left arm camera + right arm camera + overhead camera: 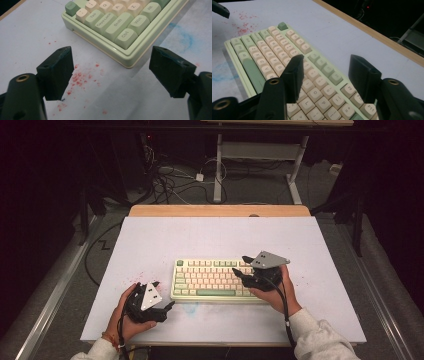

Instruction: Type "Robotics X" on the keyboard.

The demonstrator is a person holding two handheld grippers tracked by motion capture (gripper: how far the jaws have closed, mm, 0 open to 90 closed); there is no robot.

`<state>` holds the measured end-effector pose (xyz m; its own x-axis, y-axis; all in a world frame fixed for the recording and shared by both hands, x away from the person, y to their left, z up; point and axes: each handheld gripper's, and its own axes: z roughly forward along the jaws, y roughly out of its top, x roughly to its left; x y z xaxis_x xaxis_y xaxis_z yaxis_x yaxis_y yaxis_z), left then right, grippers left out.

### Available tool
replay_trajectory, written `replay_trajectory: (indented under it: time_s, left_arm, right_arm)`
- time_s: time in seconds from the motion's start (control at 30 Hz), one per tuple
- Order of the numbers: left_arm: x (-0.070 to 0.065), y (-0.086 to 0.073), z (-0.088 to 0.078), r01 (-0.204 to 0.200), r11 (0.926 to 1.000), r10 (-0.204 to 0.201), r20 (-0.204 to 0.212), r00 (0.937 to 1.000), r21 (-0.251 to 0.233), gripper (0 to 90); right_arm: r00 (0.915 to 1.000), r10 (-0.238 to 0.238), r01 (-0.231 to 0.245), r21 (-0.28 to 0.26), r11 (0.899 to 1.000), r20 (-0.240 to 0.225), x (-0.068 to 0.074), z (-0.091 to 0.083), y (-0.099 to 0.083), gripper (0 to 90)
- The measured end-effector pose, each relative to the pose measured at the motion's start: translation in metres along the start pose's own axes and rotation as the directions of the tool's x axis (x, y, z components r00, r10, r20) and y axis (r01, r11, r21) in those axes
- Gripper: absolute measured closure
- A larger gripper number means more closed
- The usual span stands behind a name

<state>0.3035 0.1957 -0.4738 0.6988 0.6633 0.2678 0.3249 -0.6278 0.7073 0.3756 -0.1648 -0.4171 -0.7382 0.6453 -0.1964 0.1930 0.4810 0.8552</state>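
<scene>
High view: pale-green keyboard (212, 280), cream keys.

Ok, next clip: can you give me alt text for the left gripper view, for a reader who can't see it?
The left gripper, jaws spread wide, points at the near-left corner of a pale green keyboard, where the Ctrl key sits closest. It hovers over a white table speckled with red flecks, with a faint blue smudge beside the keyboard.
</scene>
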Motion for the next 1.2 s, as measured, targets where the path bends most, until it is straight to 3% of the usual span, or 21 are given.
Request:
replay_trajectory:
  time_s: [0.2, 0.57, 0.87, 1.07, 1.2]
  left_arm:
    - [0.000, 0.000, 0.000, 0.010, 0.9999, -0.010, 0.017, 0.9998, -0.001, 20.2]
    - [0.003, 0.001, -0.004, 0.039, 0.9991, -0.039, 0.015, 0.9991, -0.017, 27.5]
    - [0.005, 0.004, -0.009, 0.056, 0.9971, -0.053, 0.044, 0.9976, -0.051, 49.4]
    - [0.006, 0.005, -0.009, 0.076, 0.9961, -0.071, 0.099, 0.9926, -0.045, 67.2]
    - [0.007, 0.006, -0.011, 0.078, 0.9958, -0.073, 0.109, 0.9914, -0.046, 76.6]
  right_arm:
    - [0.9996, 0.001, 0.000, -0.023, 1.000, 0.029, 0.000, -0.010, 0.000, 30.3]
    - [0.9971, -0.013, 0.016, -0.031, 0.999, 0.075, -0.001, -0.029, -0.008, 27.9]
    - [0.9945, -0.018, 0.020, -0.022, 1.000, 0.104, -0.005, -0.044, -0.021, 27.9]
    - [0.9923, -0.026, 0.029, -0.021, 0.999, 0.121, -0.007, -0.053, -0.032, 27.6]
    - [0.9904, -0.025, 0.027, -0.009, 1.000, 0.136, -0.008, -0.058, -0.040, 27.3]
